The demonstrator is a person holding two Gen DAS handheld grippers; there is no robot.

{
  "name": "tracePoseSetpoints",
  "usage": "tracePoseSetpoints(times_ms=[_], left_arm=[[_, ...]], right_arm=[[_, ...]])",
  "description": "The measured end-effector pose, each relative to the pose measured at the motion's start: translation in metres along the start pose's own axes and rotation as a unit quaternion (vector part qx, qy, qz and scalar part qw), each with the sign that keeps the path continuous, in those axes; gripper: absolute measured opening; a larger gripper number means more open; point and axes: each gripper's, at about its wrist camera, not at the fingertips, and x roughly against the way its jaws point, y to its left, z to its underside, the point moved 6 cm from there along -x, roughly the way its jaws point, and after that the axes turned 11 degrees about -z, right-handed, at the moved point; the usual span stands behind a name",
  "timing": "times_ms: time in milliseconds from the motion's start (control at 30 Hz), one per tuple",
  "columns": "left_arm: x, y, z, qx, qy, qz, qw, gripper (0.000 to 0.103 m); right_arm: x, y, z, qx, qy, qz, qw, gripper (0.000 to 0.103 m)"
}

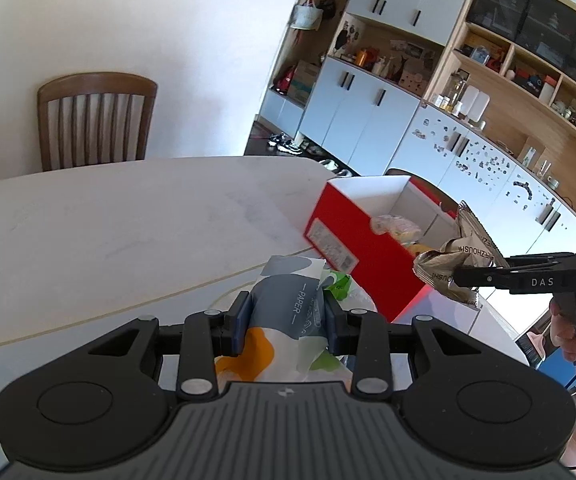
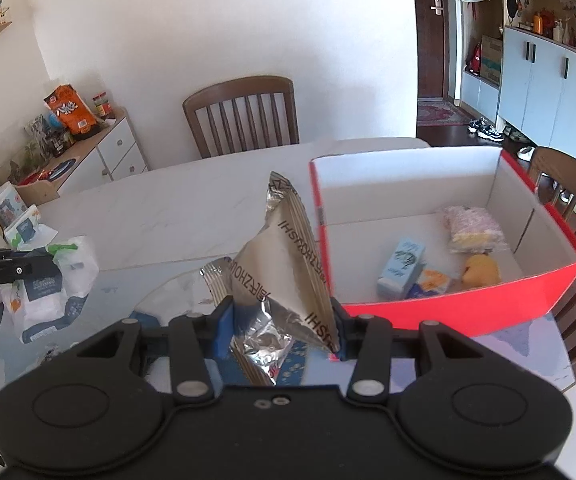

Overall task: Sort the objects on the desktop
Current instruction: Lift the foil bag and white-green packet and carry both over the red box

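My left gripper is shut on a soft tissue pack printed grey, orange and green with the word PAPER; it hangs above the table. In the right wrist view the same tissue pack shows at the far left, held by the left gripper. My right gripper is shut on a crinkled silver-gold snack packet, lifted just left of the red box. The left wrist view shows that snack packet pinched by the right gripper over the red box near its corner.
The box is white inside and holds a blue carton, a wrapped cake, a yellow item and a small packet. Wooden chairs stand behind and right of the white table. A sideboard with clutter is at left.
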Motion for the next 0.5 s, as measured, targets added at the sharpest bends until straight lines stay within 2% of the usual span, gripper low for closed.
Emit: tracePoseSetpoints(times_ms=[500], left_arm=[[-0.042,-0.095,-0.036,-0.013,-0.014,0.013,0.9997,0.034]], right_arm=[[0.031,-0.074,-0.023,0.012,-0.005,-0.003,1.0,0.045]])
